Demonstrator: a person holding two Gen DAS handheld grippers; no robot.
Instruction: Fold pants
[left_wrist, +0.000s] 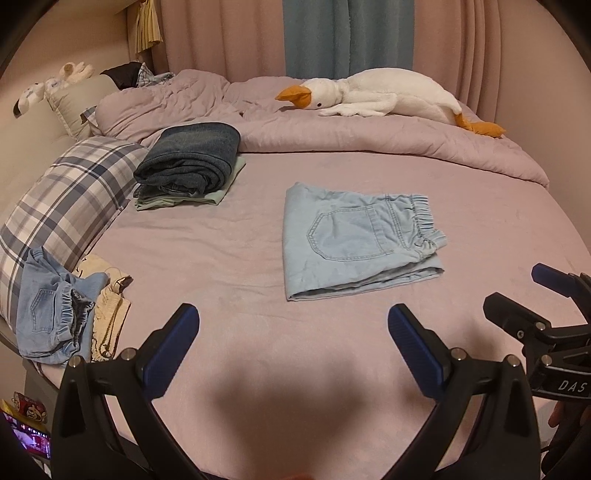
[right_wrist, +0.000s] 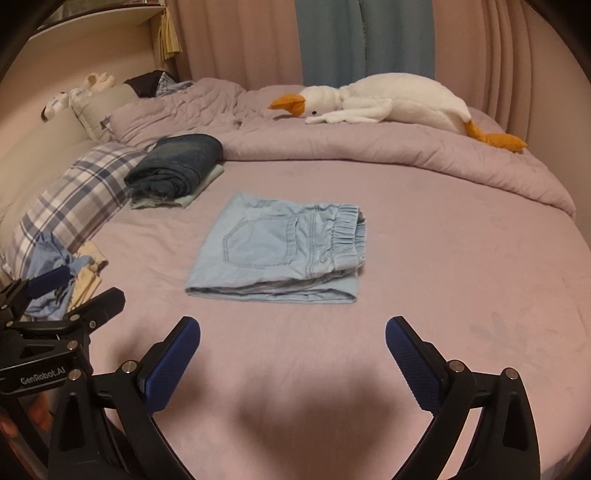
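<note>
— Both tongs sit lowest in the pictures, right? How do they stand?

— Wide, each of them. Left gripper (left_wrist: 293, 317) hangs over the sheet with its blue pads far apart and nothing between them. Right gripper (right_wrist: 293, 330) is the same: spread, holding nothing. Each one also shows at the edge of the other's view.

— What's the surface under them?

— A bed (left_wrist: 240, 258) covered in a smooth mauve sheet. Along its far side a quilt (left_wrist: 369, 136) of the same colour lies bunched up, and a white stuffed goose (left_wrist: 376, 94) with an orange beak stretches across it. Behind that hang pink curtains (right_wrist: 240, 40) with a blue-grey panel between them.

— And the pants?

— The light blue pants (right_wrist: 277, 251) lie folded flat in the middle of the sheet, back pocket up, elastic waistband toward the right. They're ahead of both grippers and apart from them.

— Anything else on the bed?

— At the left, a plaid pillow (left_wrist: 70, 192). Beside it, a stack: dark folded jeans (left_wrist: 192, 158) resting on a pale green garment (left_wrist: 218, 194). Nearer, by the bed's left edge, a loose heap of clothes (left_wrist: 55, 310) in faded denim and cream, touching the pillow.

— Any baskets or boxes?

— None that I can make out.
</note>
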